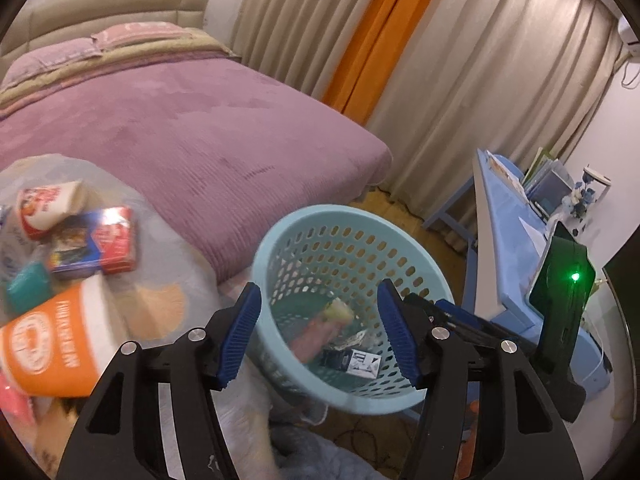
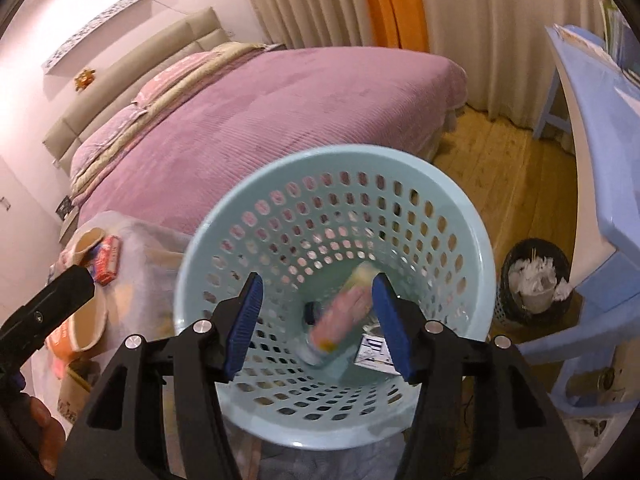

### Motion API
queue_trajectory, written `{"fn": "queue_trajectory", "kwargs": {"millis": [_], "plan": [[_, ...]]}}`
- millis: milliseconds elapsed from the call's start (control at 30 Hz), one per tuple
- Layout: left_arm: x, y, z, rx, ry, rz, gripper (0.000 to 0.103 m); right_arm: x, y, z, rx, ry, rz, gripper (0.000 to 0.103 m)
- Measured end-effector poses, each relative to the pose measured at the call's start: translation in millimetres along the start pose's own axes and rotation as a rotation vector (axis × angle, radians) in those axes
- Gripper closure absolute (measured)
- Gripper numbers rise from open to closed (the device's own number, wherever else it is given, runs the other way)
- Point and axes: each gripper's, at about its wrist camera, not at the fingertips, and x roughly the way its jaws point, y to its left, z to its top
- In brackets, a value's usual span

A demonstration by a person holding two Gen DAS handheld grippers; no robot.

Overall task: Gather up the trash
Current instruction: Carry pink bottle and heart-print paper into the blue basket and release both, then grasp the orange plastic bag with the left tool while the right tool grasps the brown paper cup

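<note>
A: Where was the trash at that moment?

B: Some lay in the pale blue perforated basket (image 2: 332, 240), low in the centre of the right wrist view: a pink wrapped packet (image 2: 340, 320), too blurred to identify, and a black-and-white carton (image 2: 374, 354) partly hidden behind a blue pad. More lay at the left of the left wrist view: an orange paper cup (image 1: 52, 344), a red-and-blue pack (image 1: 100, 246) and a teal item (image 1: 28, 290), on a pale surface I could not make out.

A: And the grippers?

B: The right gripper (image 2: 318, 322) had its jaws about half open above the basket, gripping nothing; the packet showed between them, lower down. The left gripper (image 1: 320, 334) stood likewise, jaws parted and empty, over the basket's near rim.

A: Anything cut off?

B: The blue table (image 1: 504, 240) ran out at the right, and a dark wastebin (image 2: 534, 280) of white paper sat half hidden beneath it.
</note>
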Motion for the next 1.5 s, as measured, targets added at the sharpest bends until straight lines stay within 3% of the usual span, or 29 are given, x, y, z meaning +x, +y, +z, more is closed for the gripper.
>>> {"fn": "queue_trajectory", "kwargs": {"millis": [367, 733, 1067, 1133, 1333, 1500], "plan": [[-87, 25, -10, -0.015, -0.124, 0.068, 0.044, -49, 68, -11, -0.153, -0.085, 0.102, 0.05], [-161, 105, -41, -0.136, -0.206, 0.246, 0.044, -64, 140, -44, -0.293, -0.049, 0.265, 0.049], [-182, 177, -74, -0.292, -0.183, 0.316, 0.044, -52, 216, -108, -0.503, 0.055, 0.417, 0.023], [-184, 182, -77, -0.306, -0.179, 0.323, 0.044, -48, 223, -118, -0.539, 0.067, 0.423, 0.017], [-183, 199, -86, -0.343, -0.155, 0.325, 0.044, -36, 246, -142, -0.641, 0.072, 0.37, 0.014], [-176, 200, -92, -0.337, -0.126, 0.314, 0.044, -24, 243, -142, -0.633, 0.096, 0.325, 0.014]]}}
